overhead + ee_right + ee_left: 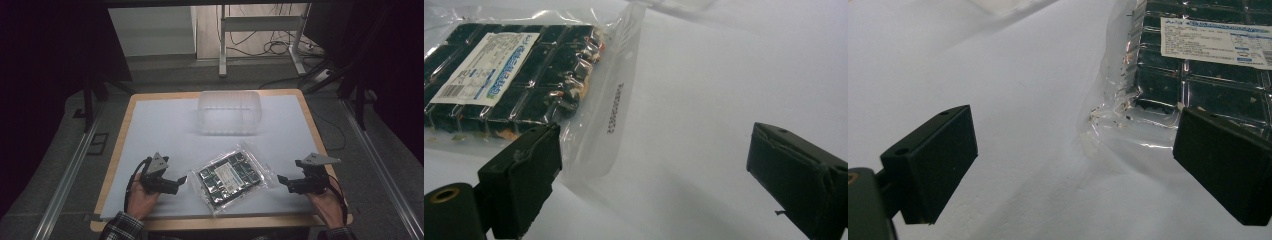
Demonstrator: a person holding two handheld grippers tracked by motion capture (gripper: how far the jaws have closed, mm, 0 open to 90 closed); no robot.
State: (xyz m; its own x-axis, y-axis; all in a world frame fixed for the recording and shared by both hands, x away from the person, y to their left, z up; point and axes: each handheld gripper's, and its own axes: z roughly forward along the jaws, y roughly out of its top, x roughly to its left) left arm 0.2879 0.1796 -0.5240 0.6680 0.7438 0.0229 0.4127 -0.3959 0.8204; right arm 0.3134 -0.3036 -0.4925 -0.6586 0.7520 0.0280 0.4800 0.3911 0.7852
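— Left hand-held gripper (181, 182) is hovering with its jaws spread wide, just beside the near-left side of the clear packet of dark seaweed snacks (229, 175); what is the right one doing?

— Right hand-held gripper (281, 180) is also gaping, empty, facing the packet's right-hand seal. The packet is lying flat near the table's (150, 125) front edge, about midway between its two sides, with a clear plastic tub (230, 112) standing well apart toward the far edge.

— How is it looking to handle?

— Light, I'd judge, with slippery, crinkly film. The dark block inside is probably brittle, so squeezing across it is risking crumbs.

— So where should the grip go?

— On the flat transparent margin beyond the contents; that flap is lying close to each gripper, thin against the white surface.
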